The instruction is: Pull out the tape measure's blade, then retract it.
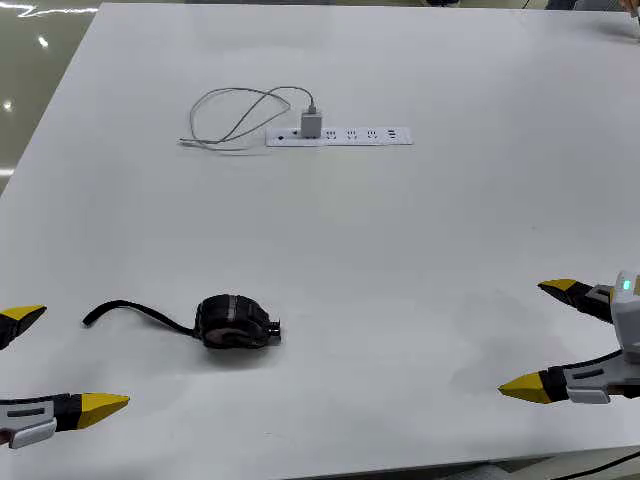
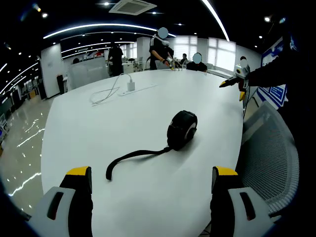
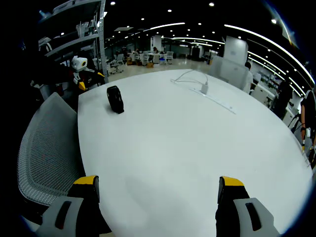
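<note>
Tape measure (image 1: pixel 236 322) is seen lying on the white table (image 1: pixel 420 250), close to the near edge and nearer to its left corner. The black case is set on its side, and a black strap (image 1: pixel 130 312) is stretched from it toward the left edge. No blade is seen drawn out of the case.

The left gripper (image 1: pixel 65 360) is held low at the near left corner, pointing along the near edge toward the tape measure, well apart from it. Its jaws are spread wide and nothing is held between them. The right gripper (image 1: pixel 528 338) is held at the near right corner, pointing inward, with its jaws also spread wide and bare.

A power strip (image 1: pixel 340 135) with a plugged charger (image 1: pixel 311 124) and a looped cable (image 1: pixel 235 115) is placed toward the far edge.
</note>
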Available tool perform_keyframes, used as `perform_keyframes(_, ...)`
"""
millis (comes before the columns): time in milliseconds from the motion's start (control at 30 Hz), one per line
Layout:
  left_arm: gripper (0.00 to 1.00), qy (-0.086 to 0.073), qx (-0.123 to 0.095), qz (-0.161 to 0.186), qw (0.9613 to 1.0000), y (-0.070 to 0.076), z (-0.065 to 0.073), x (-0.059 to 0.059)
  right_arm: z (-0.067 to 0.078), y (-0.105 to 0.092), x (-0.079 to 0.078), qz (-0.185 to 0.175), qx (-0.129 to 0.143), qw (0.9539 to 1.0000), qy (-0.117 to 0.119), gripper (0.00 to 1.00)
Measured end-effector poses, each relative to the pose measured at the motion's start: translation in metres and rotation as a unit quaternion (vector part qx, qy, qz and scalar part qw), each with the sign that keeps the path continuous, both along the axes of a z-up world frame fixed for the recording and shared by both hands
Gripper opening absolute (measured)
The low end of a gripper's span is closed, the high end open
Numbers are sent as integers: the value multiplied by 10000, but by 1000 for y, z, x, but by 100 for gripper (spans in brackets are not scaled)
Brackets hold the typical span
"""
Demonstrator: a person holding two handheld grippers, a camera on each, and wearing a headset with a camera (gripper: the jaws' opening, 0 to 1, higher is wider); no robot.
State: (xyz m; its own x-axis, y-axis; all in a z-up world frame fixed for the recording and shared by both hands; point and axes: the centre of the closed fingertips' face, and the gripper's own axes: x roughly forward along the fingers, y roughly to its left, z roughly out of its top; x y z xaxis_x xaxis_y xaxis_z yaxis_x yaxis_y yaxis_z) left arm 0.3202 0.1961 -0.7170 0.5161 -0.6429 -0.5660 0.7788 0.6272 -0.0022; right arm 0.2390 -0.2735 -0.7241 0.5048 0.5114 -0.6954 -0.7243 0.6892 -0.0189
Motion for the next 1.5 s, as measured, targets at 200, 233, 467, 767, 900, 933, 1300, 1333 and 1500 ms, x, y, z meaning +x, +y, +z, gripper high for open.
perform_keyframes(200, 99, 18, -35, -25, 10000, -1, -2, -2, 2, -1, 0, 18, -2, 10000, -15, 99)
perform_keyframes(233, 99, 13, -50, -30, 10000, -1, -2, -3, 2, -2, 0, 12, -10, 10000, -13, 99)
perform_keyframes(467, 99, 4, -47, -42, 10000, -4, -1, -4, 1, -7, -2, -13, -32, 10000, 28, 99)
perform_keyframes(767, 99, 29, -71, -29, 10000, -5, 0, -4, -1, -8, 0, 5, -46, 10000, 40, 99)
perform_keyframes(900, 99, 43, 23, -74, 10000, -6, -1, -3, 1, -9, 4, 21, -63, 10000, 7, 99)
perform_keyframes(933, 99, 48, 30, -111, 9999, -7, -1, -4, 3, -9, 5, 23, -64, 10000, -6, 99)
perform_keyframes(1300, 99, 104, 176, -277, 9994, -13, 1, -3, 8, -7, 10, 3, -7, 10000, 18, 99)
perform_keyframes(1333, 99, 192, 198, -358, 9990, -15, 0, -5, 9, -5, 11, -11, 15, 10000, 22, 99)
perform_keyframes(1500, 99, 179, 301, -586, 9977, -25, 2, -3, 12, -1, 21, 10, -49, 10000, -25, 99)
